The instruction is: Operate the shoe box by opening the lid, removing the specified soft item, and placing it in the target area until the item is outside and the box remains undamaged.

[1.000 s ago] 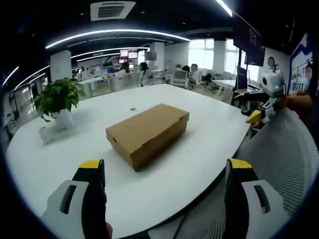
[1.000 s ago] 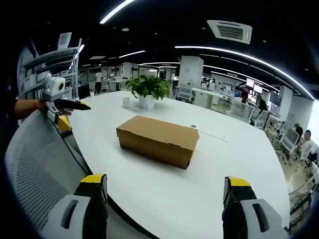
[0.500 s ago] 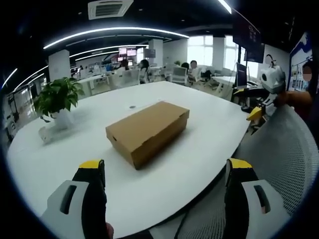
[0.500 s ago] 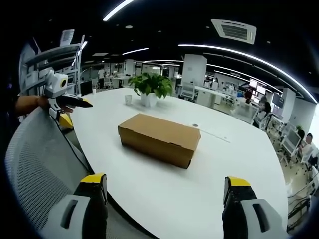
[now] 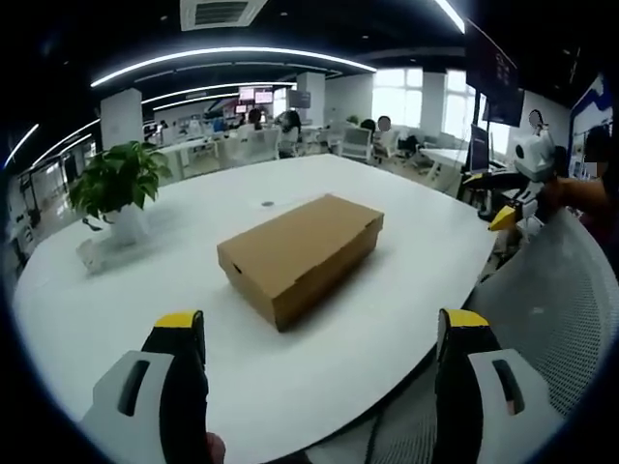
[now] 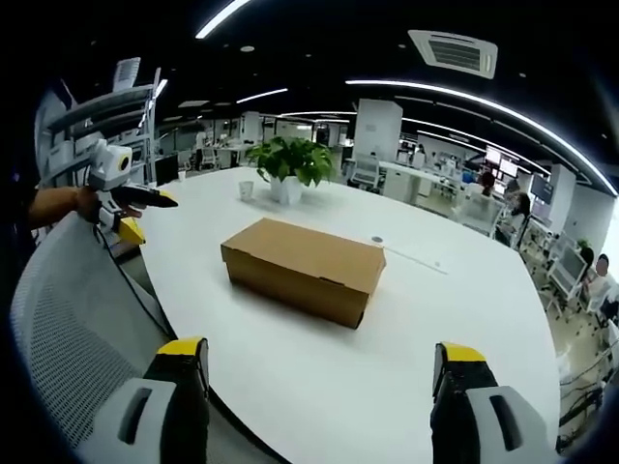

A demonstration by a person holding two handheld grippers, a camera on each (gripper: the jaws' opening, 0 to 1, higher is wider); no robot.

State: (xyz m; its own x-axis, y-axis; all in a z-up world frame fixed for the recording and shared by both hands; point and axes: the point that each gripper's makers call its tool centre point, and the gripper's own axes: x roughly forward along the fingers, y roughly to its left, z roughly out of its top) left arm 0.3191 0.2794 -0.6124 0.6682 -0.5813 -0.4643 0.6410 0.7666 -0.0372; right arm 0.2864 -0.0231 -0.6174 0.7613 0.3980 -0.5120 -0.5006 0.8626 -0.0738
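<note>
One shoe box [image 5: 300, 253] of plain brown card lies shut on the white bench [image 5: 126, 319], lid down all round, roughly in the middle of the near half of the top. Its long axis runs slantwise: in the left gripper view a short end faces the camera and the length runs away up and to the right; in the right gripper view [image 6: 302, 269] a long side is presented, the short end turned to the right.

The box sits ahead of both grippers and well apart from them. The left gripper [image 5: 324, 333] has its two yellow-tipped jaws spread wide with nothing between them; the right gripper [image 6: 319, 362] likewise stands wide apart and empty. Neither is clearly nearer; I judge the right gripper better placed for the lid's long edge, the left for steadying the short end.

Between the jaws and the box lies only bare bench top, so nothing blocks a straight approach. A mesh chair back [image 5: 556, 300] stands at the bench edge between the two grippers. Each gripper shows at the side of the other's view, held in a hand above that chair. Further off, a potted plant [image 5: 114, 188] stands near the far edge, well clear of the box, with a small cup [image 6: 246, 190] beside it. The soft item is hidden inside.
</note>
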